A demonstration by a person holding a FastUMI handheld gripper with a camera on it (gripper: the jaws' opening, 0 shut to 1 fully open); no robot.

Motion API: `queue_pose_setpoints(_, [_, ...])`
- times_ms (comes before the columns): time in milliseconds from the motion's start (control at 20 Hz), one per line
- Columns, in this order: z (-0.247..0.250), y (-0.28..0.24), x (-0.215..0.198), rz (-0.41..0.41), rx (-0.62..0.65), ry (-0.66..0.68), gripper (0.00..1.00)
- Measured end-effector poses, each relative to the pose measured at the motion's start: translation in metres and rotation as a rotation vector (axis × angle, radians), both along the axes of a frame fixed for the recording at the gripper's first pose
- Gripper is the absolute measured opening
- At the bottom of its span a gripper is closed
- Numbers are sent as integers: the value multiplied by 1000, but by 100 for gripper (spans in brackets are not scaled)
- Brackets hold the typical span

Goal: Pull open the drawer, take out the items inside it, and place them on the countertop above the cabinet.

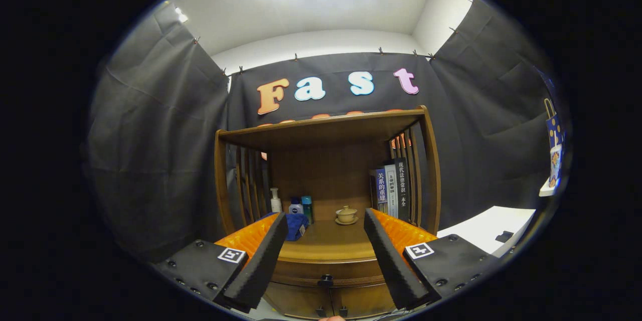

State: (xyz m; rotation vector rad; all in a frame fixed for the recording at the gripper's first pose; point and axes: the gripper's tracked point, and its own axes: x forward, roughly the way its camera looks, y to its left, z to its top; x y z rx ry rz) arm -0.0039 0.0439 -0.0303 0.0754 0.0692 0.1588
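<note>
Gripper (326, 256) jaws spread wide, grasping nothing, hovering in front of cabinet (328, 261). Drawer (326, 273) closed, just below countertop (326, 243), between fingers. Small dark knob (326, 279) at drawer centre: only hold point, likely slippery, needs square pinch. Wooden drawer judged stiff, moderate pull. Contents hidden. Teacup (346, 214) far on countertop, fragile.

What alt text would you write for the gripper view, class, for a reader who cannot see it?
The gripper hangs with its jaws open and holding nothing, in front of a wooden cabinet whose drawer is closed, its dark knob between the jaws. On the countertop beyond sit a teacup on a saucer, bottles, a blue cloth and upright books.
</note>
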Motion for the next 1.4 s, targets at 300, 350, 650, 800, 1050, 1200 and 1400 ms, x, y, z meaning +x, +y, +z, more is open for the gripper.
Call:
queue_pose_setpoints(300, [-22,6,12,10,16,23,99])
queue_pose_setpoints(350, [-31,7,16,9,23,35,100])
queue_pose_setpoints(650, [-86,3,44,-24,-15,45,100])
queue_pose_setpoints(800, [-138,21,48,32,7,97,98])
queue_pose_setpoints(1050, [-239,24,61,28,-5,224,98])
queue_pose_setpoints(1200, [-272,26,63,16,6,262,98])
queue_pose_setpoints(1400, [-304,25,74,-3,-17,302,98])
